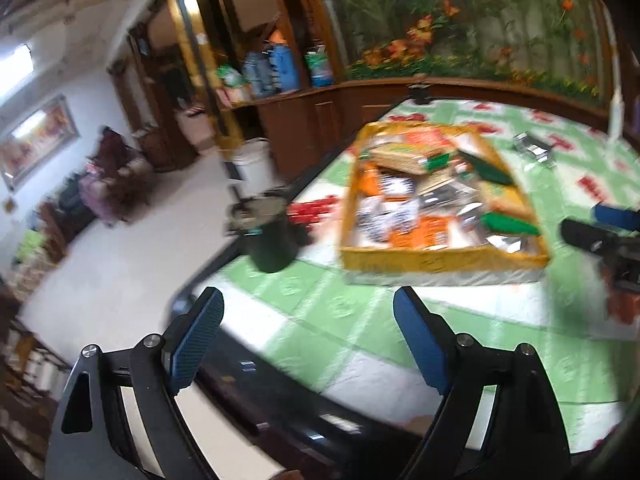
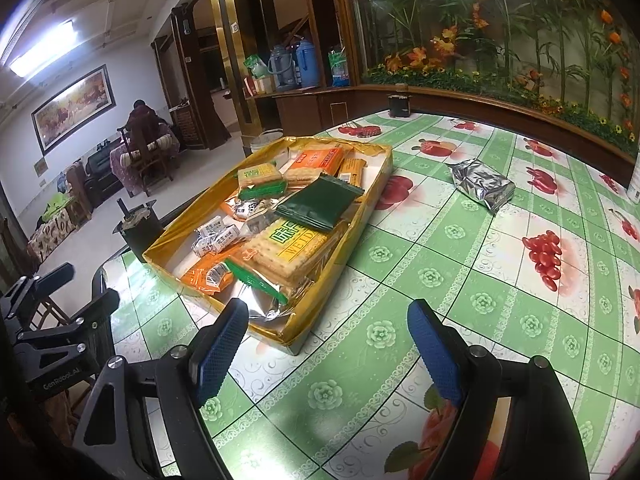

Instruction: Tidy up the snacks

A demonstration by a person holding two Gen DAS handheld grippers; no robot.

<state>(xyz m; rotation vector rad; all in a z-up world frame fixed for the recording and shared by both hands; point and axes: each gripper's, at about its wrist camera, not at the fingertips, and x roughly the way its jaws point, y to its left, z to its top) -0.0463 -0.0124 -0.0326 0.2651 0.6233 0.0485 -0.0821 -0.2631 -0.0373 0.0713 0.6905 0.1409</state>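
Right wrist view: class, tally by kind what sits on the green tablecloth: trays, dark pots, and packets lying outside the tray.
Yellow cardboard tray of snacks: 1
Dark round pots: 2
Silver crinkled foil packet: 1
Total: 4

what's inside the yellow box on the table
The yellow box holds snack packs: cracker packets, a dark green packet on top, orange wrappers, small white sweets. Whatever lies under them is covered.
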